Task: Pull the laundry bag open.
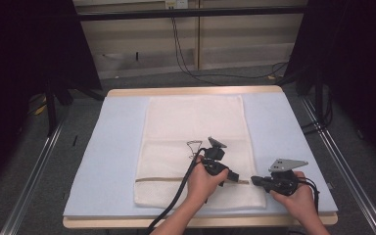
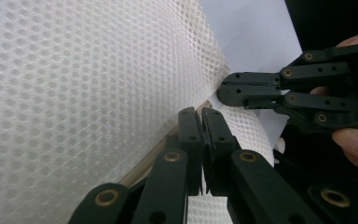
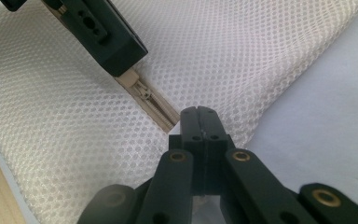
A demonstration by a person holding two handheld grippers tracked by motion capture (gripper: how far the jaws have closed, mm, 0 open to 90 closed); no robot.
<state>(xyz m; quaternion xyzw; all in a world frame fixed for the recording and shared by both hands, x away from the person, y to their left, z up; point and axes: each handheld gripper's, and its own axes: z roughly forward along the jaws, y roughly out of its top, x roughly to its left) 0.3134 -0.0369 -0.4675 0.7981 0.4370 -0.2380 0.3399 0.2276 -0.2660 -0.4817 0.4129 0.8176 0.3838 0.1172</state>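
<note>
With your right hand-held gripper [image 3: 200, 112] clenched on the end of the white mesh laundry bag [image 1: 196, 127] lying flat on the bench, draw the clenched left hand-held gripper [image 2: 200, 114] steadily along the beige zipper [image 3: 151, 102].

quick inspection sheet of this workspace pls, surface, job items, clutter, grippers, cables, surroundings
surface: wooden table covered by a pale blue mat
job's things: white mesh bag lying flat on the mat; beige zipper across its near part
clutter: nothing seen
grippers: left gripper shut at the zipper; right gripper shut at the bag's edge by the zipper's end
cables: black cable trails from the left gripper; thin wire lies on the bag
surroundings: grey floor, black frame, wall cables behind
</note>
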